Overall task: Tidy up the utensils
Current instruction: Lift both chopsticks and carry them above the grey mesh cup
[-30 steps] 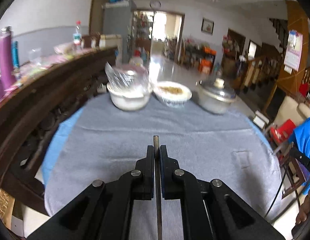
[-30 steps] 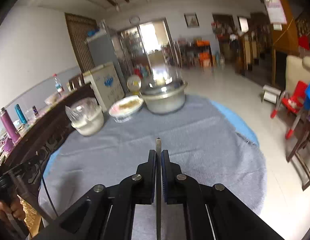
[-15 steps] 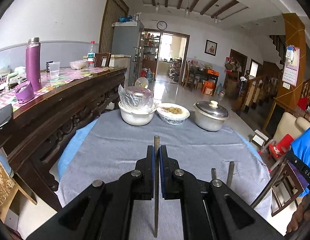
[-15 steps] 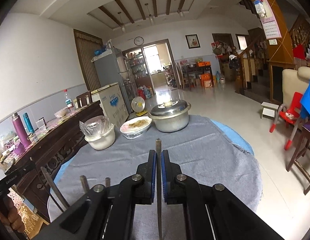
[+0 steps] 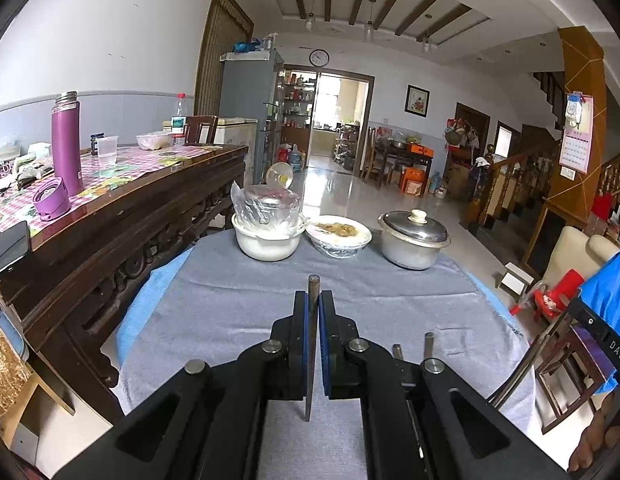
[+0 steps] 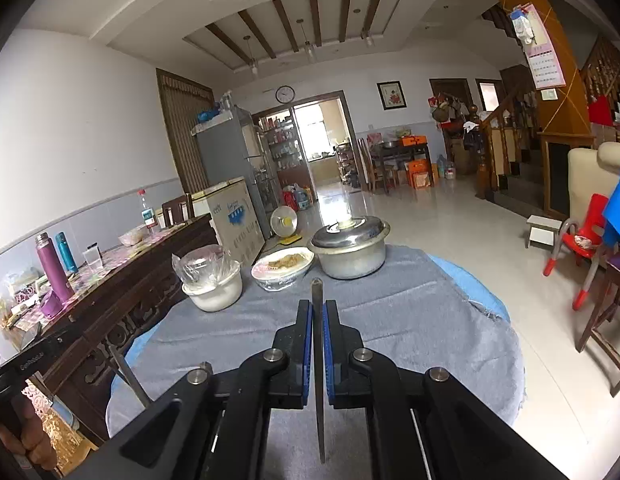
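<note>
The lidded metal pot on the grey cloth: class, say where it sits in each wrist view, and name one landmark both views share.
Left wrist view: the lidded metal pot stands right of centre, at the far edge of the grey cloth, rightmost of three dishes.
Right wrist view: the pot stands just right of centre, beyond the held utensil's tip, again rightmost.
Shared landmark: the round wall clock above the doorway.

far edge of table: white plastic-covered bowl [image 5: 267, 236] left, wrapped food plate [image 5: 338, 234] middle, lidded metal pot [image 5: 413, 239] right
table's left: carved wooden sideboard [image 5: 121, 216]
</note>
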Demonstrator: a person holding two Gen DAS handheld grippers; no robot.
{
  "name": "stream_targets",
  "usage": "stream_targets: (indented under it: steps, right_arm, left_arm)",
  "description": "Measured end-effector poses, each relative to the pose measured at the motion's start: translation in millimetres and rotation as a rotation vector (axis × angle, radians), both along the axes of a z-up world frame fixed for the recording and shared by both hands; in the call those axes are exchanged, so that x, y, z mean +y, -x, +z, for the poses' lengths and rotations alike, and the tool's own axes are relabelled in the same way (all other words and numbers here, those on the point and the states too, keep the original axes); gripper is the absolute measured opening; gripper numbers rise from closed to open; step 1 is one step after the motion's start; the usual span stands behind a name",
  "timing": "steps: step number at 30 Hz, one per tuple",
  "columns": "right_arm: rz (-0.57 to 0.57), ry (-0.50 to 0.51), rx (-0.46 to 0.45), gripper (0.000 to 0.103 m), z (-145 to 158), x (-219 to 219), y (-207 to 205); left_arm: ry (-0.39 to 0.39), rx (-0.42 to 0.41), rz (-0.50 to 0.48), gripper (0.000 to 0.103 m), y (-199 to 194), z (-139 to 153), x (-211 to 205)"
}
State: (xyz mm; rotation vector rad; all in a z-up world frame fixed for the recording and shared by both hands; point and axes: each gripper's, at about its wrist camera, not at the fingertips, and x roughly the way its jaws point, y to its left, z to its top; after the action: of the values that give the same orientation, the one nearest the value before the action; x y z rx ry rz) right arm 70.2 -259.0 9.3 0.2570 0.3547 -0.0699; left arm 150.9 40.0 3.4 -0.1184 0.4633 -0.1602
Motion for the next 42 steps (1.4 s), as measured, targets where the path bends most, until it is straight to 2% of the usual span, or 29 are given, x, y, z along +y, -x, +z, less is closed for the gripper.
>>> stream_targets:
  steps: [10, 21, 32, 42]
  right_arm:
    - [0.003, 0.005, -0.034, 0.006, 11, 1, 12]
    - [0.026, 0.04, -0.108, 0.006, 41, 10, 36]
    - [0.06, 0.043, -0.161, 0.006, 63, 17, 56]
    - [0.118, 0.045, -0.201, 0.006, 79, 32, 65]
  left_arm:
    - [0.013, -0.005, -0.033, 0.005, 11, 10, -5]
    - [0.044, -0.002, -0.072, 0.005, 20, 22, -7]
    - [0.103, -0.003, -0.153, 0.005, 36, 43, -11]
    - [0.11, -0.041, -0.192, 0.005, 55, 67, -12]
